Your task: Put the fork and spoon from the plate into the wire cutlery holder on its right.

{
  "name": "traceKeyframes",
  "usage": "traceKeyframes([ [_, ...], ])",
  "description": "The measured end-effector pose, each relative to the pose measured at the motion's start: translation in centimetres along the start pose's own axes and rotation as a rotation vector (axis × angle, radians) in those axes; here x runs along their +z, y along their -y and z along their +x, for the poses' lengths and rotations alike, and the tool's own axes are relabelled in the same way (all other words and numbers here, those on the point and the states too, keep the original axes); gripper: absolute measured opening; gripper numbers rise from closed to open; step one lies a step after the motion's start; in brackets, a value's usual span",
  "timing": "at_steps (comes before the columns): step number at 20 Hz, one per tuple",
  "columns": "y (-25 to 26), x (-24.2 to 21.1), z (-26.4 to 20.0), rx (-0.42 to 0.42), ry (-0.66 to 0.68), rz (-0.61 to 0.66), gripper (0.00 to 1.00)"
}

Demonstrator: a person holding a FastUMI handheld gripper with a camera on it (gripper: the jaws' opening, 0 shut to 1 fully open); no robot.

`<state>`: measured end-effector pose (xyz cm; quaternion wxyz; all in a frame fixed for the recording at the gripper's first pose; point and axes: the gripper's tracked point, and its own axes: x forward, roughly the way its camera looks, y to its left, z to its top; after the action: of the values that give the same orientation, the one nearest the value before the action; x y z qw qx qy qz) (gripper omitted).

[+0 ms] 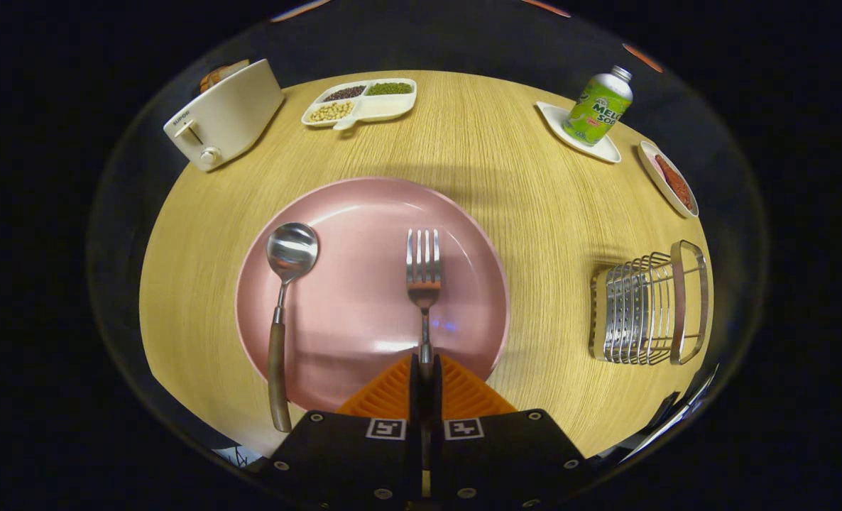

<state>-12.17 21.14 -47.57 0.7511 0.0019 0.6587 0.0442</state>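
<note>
One round wooden table [506, 163] holds one big pink plate [364, 213]. To its right stands one shiny wire cutlery holder [644, 309]. One wooden-handled spoon [290, 252] lies on the plate. The gripper [426, 369] pinches one silver fork [423, 266], hiding its handle.

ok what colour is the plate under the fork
Pink, seen best in the gripper view: the round pink plate under the metal fork.

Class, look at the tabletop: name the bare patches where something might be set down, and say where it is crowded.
Bare wood lies between the pink plate and the divided snack dish, and between plate and wire cutlery holder. The far right is crowded: soda bottle on its saucer, beside a small dish. The toaster fills the far left. The tool is shut on the fork; the spoon lies alongside.
</note>
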Motion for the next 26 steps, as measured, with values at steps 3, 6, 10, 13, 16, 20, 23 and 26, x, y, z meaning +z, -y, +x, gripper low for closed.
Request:
traceKeyframes([
  [3, 0.3, 1.7, -2.3, 0.000, 0.088, 0.044, 0.05],
  [6, 2.1, 3.1, -5.3, -0.023, 0.166, 0.094, 0.05],
  [10, 7.0, 4.3, -10.3, -0.073, 0.262, 0.150, 0.05],
  [13, 11.1, 4.8, -13.7, -0.109, 0.312, 0.163, 0.05],
  [16, 14.6, 4.3, -15.3, -0.120, 0.287, 0.157, 0.05],
  [20, 17.7, 2.9, -15.1, -0.098, 0.174, 0.104, 0.05],
  [23, 19.0, 1.6, -14.3, -0.083, 0.084, 0.065, 0.05],
  [26, 19.5, 0.8, -13.5, -0.051, -0.012, 0.050, 0.05],
])
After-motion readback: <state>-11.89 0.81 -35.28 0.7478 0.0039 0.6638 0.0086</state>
